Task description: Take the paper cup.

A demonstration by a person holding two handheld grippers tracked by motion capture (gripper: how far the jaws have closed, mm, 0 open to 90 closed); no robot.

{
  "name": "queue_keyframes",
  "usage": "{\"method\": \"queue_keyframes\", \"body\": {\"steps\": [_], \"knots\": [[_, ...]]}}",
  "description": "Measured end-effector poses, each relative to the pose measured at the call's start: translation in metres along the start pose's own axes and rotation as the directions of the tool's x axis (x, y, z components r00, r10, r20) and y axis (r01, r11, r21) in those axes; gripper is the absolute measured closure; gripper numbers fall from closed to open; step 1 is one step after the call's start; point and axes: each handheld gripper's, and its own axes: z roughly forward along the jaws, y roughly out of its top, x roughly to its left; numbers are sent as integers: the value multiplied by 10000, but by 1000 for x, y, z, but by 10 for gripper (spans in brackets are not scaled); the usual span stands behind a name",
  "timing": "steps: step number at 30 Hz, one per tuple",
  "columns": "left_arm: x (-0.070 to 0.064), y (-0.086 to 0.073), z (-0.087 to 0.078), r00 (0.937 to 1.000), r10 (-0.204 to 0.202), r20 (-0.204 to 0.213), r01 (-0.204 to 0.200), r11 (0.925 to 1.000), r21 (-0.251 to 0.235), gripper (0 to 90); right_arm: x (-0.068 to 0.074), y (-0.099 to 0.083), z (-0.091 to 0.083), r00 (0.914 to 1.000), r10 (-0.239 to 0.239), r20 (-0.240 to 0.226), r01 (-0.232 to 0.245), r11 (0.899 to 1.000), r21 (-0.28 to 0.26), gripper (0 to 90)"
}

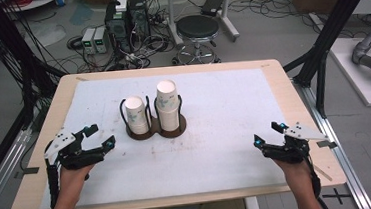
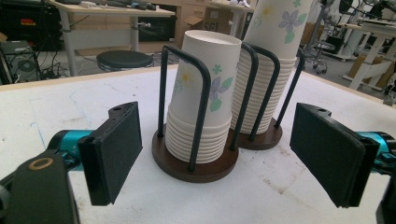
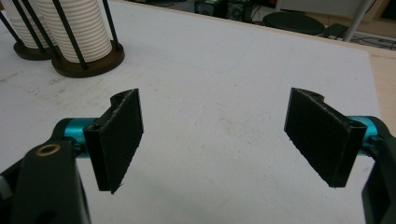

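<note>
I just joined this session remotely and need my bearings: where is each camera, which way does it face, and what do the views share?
High view: above the person's side, looking forward and down on the table; both forearms, left tongs, right tongs.
Left gripper view: rides the left tongs, facing the cup holder; both jaws wide apart.
Right gripper view: rides the right tongs, facing bare white mat; jaws apart.
Shared: the cup holder and stacked paper cups.

Bare white mat [image 1: 226, 131] lies open around both grippers. Only the cup holder [image 1: 156, 129] with its two paper cup stacks [image 1: 167, 106] stands mid-bench, black wire posts [image 2: 203, 116] caging them.
</note>
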Motion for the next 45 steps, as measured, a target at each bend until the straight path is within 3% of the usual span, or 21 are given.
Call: {"method": "queue_keyframes", "body": {"steps": [15,21,30,36,39,45], "knots": [[2,2,1,9999,-98,71,99,9999,-119,167,-1,0,-1,10000,89,-28,-89,10000,-35,201],[-1,7,2,9992,-203,330,209,9996,-181,166,3,-1,-4,9999,125,-80,-125,9999,17,201],[-1,26,19,9987,52,508,-68,9995,321,166,7,1,1,9997,-77,-245,80,9999,127,201],[1,48,31,9971,340,683,-372,9983,456,168,9,1,3,9995,-74,-302,82,9997,247,201],[1,66,42,9943,602,881,-652,9964,548,169,9,1,2,9996,-67,-292,74,9996,270,201],[-4,84,62,9871,1031,1225,-1144,9894,894,173,9,2,2,9996,-112,-255,117,9997,209,201]]}}
